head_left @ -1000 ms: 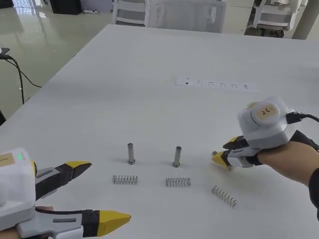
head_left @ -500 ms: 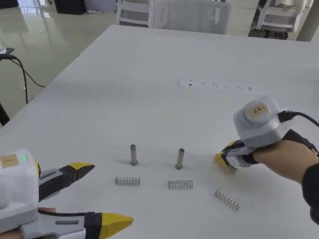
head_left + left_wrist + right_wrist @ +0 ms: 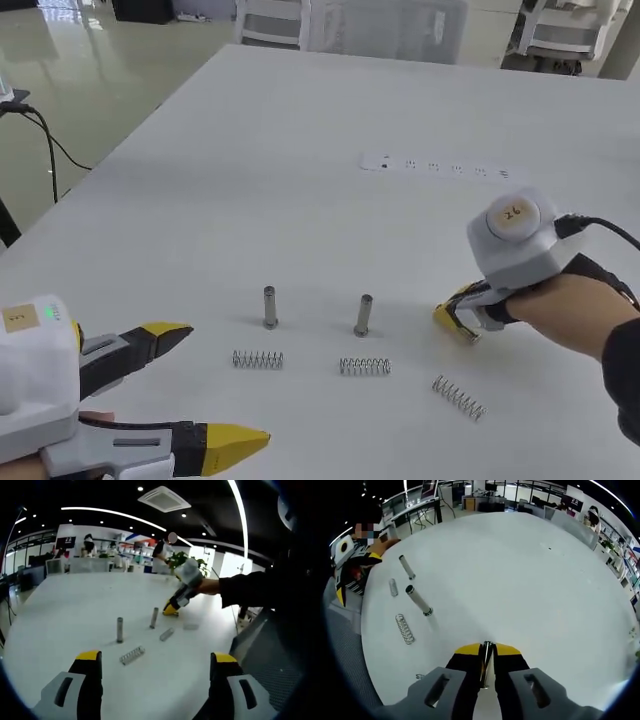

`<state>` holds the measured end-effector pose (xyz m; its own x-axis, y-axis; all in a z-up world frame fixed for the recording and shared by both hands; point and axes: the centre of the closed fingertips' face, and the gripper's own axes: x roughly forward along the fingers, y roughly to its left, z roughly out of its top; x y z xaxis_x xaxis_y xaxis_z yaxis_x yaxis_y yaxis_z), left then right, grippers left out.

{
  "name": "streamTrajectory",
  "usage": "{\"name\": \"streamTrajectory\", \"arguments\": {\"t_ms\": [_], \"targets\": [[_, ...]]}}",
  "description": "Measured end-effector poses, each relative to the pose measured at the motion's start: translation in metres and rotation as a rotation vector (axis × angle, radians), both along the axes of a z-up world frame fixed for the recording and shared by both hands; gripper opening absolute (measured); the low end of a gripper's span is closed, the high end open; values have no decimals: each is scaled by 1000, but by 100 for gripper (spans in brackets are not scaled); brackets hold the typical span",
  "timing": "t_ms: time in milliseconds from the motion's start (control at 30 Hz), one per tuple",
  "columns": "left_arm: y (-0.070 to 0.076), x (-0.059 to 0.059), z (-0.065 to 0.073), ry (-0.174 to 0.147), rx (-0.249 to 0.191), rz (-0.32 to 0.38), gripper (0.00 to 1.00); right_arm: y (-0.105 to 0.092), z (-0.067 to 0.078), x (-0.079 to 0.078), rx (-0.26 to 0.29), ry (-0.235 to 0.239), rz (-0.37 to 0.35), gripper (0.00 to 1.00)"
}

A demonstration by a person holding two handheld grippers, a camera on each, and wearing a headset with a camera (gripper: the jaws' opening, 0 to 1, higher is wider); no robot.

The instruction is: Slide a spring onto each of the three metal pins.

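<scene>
Keeping the third pin (image 3: 484, 666) pinched tight in the right gripper (image 3: 455, 322) at 3 o'clock of the middle pin (image 3: 364, 314), as before, with the left gripper (image 3: 222, 383) spread wide and empty at 7 o'clock, springs (image 3: 364, 367) unmoved.

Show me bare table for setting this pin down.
Free: the wide stretch between the power strip and the two standing pins, and left of them. Crowded: the row of springs near the right gripper.

Right claw (image 3: 487, 651) tight around 1 pin (image 3: 485, 664); 2 more pins (image 3: 419, 600) and 2 springs (image 3: 404, 628) on white table (image 3: 530, 570).
</scene>
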<state>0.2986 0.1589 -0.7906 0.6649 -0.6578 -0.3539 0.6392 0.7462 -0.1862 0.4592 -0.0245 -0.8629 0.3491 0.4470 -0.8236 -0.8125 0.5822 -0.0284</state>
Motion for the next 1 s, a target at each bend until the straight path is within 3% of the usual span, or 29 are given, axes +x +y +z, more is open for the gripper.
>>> {"name": "streamTrajectory", "arguments": {"t_ms": [367,1000], "targets": [[1,1,1,-5,2,5,85,-1,1,-2,35,45,-71,5],[-1,0,1,-8,13,-4,85,-3,34,-22,100,-21,-69,5]]}}
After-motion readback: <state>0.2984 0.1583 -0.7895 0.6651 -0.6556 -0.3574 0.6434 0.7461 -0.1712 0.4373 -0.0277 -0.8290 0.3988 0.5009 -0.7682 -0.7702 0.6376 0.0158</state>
